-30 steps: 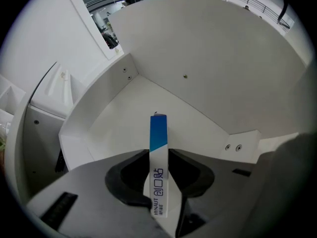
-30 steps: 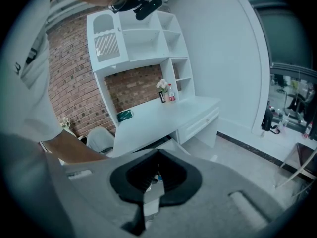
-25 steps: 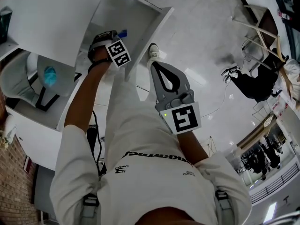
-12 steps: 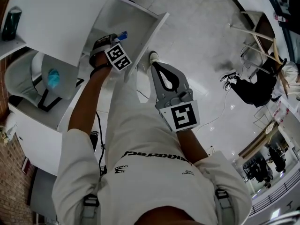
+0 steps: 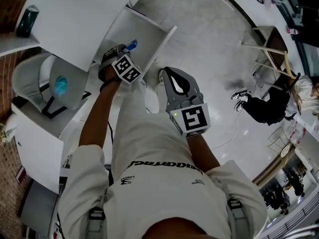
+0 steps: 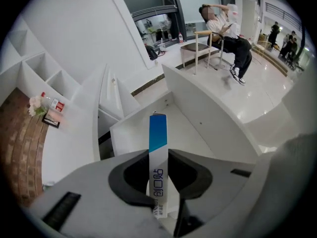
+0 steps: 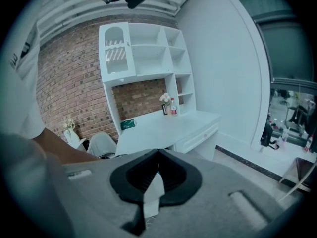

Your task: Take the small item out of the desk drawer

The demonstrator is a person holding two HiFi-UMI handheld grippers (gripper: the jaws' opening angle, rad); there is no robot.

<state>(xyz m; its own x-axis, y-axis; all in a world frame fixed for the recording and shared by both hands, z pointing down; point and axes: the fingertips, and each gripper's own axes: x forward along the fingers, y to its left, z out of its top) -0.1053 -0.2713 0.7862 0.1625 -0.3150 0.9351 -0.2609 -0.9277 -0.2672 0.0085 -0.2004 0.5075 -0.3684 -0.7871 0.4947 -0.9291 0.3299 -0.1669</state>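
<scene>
White room with a glossy floor, and a white desk (image 5: 70,14) with its drawer (image 6: 218,123) pulled open. The left gripper (image 6: 158,157) grips the white lower half of a slim blue-and-white carton (image 6: 158,133), held upright over the drawer's side nearest the person, clear of its floor. The carton is probably light, thin-walled and crushable, so a gentle pinch on its flat faces suits it. The right gripper (image 7: 157,157) has its jaws pressed together with nothing between them.
</scene>
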